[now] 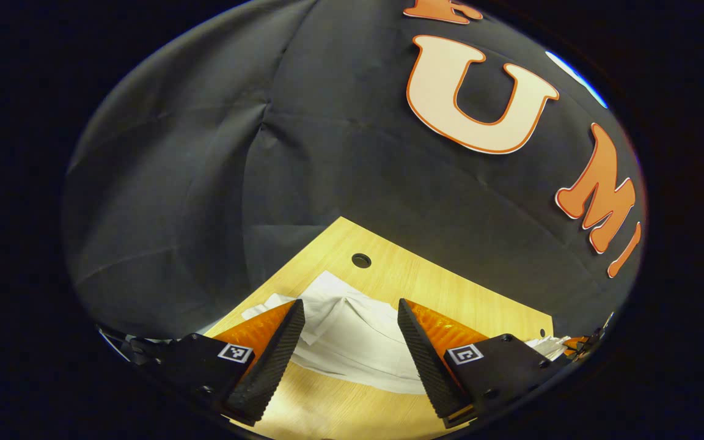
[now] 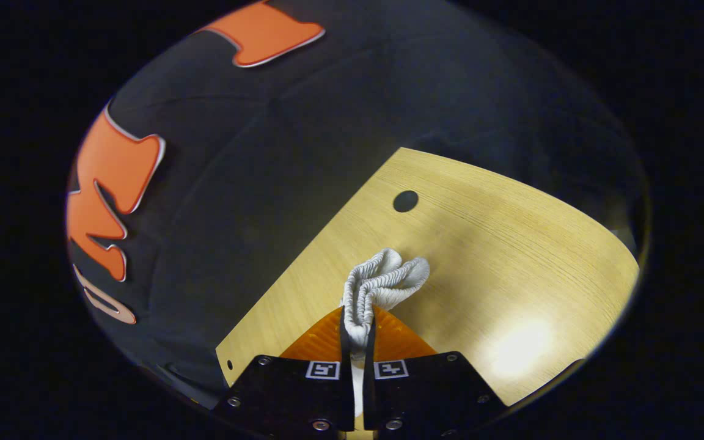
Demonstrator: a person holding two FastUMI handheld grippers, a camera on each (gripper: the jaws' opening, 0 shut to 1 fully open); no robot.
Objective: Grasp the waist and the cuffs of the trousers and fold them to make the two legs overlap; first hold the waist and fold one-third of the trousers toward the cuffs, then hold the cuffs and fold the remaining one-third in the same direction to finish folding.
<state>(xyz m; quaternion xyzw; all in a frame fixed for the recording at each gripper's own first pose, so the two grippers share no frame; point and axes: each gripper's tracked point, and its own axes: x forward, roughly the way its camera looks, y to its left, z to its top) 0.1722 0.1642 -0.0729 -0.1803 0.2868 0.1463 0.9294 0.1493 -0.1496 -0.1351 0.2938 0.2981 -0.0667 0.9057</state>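
Note:
White trousers (image 1: pixel 352 342) lie crumpled on the wooden table (image 1: pixel 437 287) in the left gripper view. My left gripper (image 1: pixel 351 315) hovers over them, open, with the cloth showing between its fingers and neither finger pressing on it. In the right gripper view my right gripper (image 2: pixel 358 324) is shut on the ribbed elastic waist (image 2: pixel 382 281) of the trousers, which bunches up out of the fingertips above the table (image 2: pixel 480 244). The rest of the garment is hidden below that gripper.
A round cable hole (image 1: pixel 361 260) sits in the tabletop near the back edge, and the same kind of hole (image 2: pixel 405 201) shows in the right gripper view. Black cloth wall stands behind the table. The far gripper (image 1: pixel 578 345) shows at the right edge.

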